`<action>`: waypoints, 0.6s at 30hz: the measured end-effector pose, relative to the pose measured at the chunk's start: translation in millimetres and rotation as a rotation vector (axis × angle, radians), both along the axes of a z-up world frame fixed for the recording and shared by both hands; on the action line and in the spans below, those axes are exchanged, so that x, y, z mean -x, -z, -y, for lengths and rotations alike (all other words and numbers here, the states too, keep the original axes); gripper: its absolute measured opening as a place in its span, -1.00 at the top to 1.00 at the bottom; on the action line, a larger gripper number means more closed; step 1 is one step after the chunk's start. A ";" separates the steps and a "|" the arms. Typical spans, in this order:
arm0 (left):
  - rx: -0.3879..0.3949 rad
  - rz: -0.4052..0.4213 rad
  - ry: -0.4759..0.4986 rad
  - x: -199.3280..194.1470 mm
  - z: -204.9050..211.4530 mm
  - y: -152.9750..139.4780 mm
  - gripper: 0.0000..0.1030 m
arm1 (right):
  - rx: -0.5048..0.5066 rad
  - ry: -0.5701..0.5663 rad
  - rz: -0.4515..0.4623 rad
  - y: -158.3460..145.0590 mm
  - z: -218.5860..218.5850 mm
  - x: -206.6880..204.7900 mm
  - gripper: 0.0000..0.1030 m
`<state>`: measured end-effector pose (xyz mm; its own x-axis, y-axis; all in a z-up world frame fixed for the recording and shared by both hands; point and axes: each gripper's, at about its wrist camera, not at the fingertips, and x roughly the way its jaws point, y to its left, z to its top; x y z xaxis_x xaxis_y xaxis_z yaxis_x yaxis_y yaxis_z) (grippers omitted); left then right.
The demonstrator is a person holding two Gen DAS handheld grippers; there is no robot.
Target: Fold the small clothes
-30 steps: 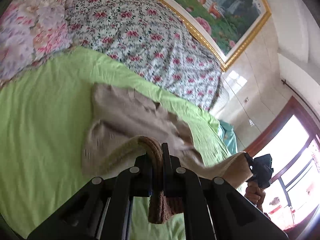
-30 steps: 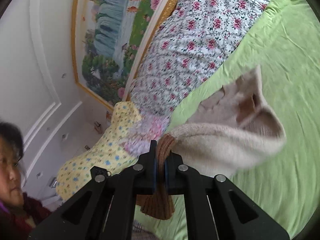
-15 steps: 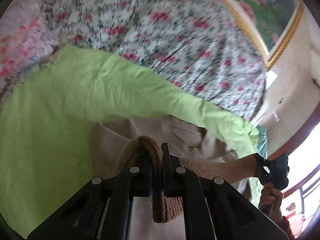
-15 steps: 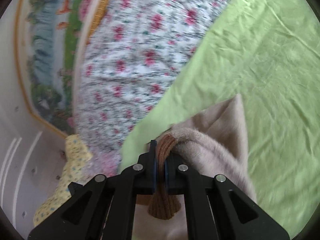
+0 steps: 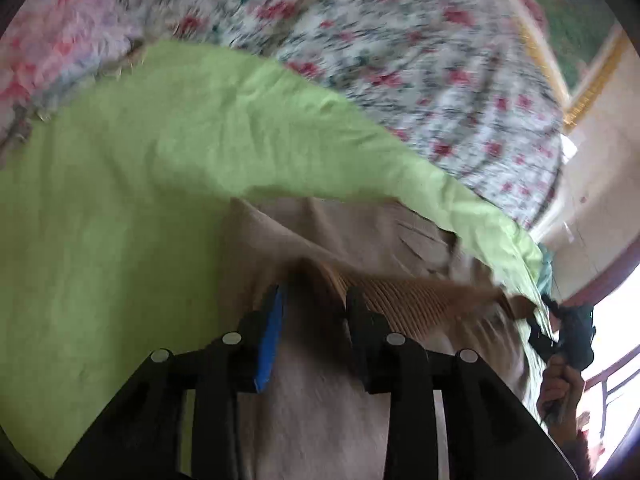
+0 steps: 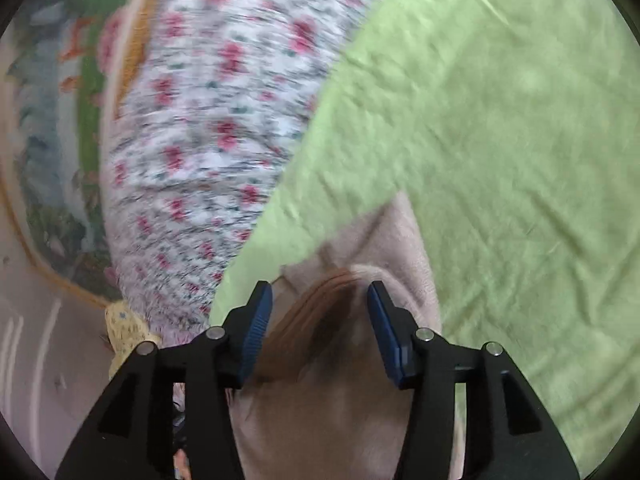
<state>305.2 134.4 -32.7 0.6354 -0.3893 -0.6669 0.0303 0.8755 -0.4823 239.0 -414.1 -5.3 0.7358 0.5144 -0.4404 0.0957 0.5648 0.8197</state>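
Observation:
A small beige knitted sweater [image 5: 332, 232] with a brown ribbed hem [image 5: 412, 296] lies on the green sheet [image 5: 120, 208]. My left gripper [image 5: 314, 300] is open, its jaws apart on either side of the hem. The right wrist view shows the same sweater [image 6: 400, 248] with its brown ribbed hem [image 6: 320, 304] between the spread jaws of my right gripper [image 6: 320, 296], which is open. The right gripper also shows in the left wrist view [image 5: 568, 328], held in a hand at the far right.
A floral quilt [image 5: 400, 60] lies bunched along the far side of the green sheet [image 6: 500, 120]. A pink floral pillow [image 5: 52, 52] sits at the far left. A framed painting [image 6: 52, 120] hangs on the wall behind. A window is at the right.
Both grippers came down with the sweater hem to the sheet, then opened and let go. The sweater now lies on the bed.

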 end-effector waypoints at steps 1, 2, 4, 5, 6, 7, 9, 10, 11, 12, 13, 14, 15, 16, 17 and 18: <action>-0.008 0.022 0.055 15.0 13.0 -7.4 0.39 | 0.031 -0.038 0.036 -7.9 -8.6 7.1 -0.01; -0.013 0.034 0.097 23.5 24.3 -10.7 0.39 | 0.058 -0.082 0.058 -12.5 -20.5 10.9 -0.01; -0.029 0.044 0.205 37.2 56.5 -13.4 0.33 | 0.141 -0.244 0.077 -16.8 -62.1 14.6 -0.01; -0.038 0.039 0.279 40.3 79.4 -11.1 0.32 | 0.200 -0.339 0.072 -15.1 -89.4 14.8 -0.01; -0.049 0.037 0.324 41.2 94.9 -8.3 0.32 | 0.261 -0.422 0.063 -11.3 -114.7 14.4 -0.01; -0.076 0.022 0.377 38.9 116.0 -2.1 0.28 | 0.305 -0.485 0.051 -6.3 -133.0 13.2 -0.01; -0.139 -0.010 0.418 29.6 136.3 8.7 0.28 | 0.384 -0.595 0.003 5.9 -164.7 6.2 -0.01; -0.178 -0.035 0.427 21.6 142.3 16.3 0.29 | 0.432 -0.634 -0.039 14.1 -176.9 -3.0 -0.01; -0.201 -0.061 0.421 11.0 142.9 23.9 0.40 | 0.463 -0.645 -0.063 18.8 -179.3 -9.0 0.04; -0.199 -0.073 0.414 1.5 139.6 28.1 0.49 | 0.503 -0.642 -0.087 23.8 -180.9 -18.2 0.06; -0.190 -0.076 0.399 -8.0 133.6 29.6 0.54 | 0.539 -0.604 -0.097 28.1 -176.2 -31.0 0.06; -0.186 -0.077 0.366 -19.2 123.2 29.9 0.55 | 0.556 -0.566 -0.101 30.8 -169.5 -38.9 0.06; -0.179 -0.075 0.334 -28.9 111.9 29.8 0.58 | 0.577 -0.501 -0.114 34.5 -158.8 -50.1 0.07; -0.165 -0.075 0.307 -36.2 101.7 30.1 0.74 | 0.584 -0.417 -0.133 39.8 -142.6 -61.8 0.08; -0.149 -0.076 0.268 -46.4 88.5 30.5 0.82 | 0.568 -0.330 -0.144 44.1 -124.1 -71.7 0.18; -0.151 -0.074 0.233 -53.3 79.1 30.0 0.82 | 0.537 -0.284 -0.140 46.5 -112.4 -77.1 0.32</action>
<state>358.5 55.2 -62.7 0.4877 -0.4123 -0.7696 0.2090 0.9110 -0.3556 316.1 -301.7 -51.8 0.5192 0.3614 -0.7745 -0.0329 0.9140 0.4044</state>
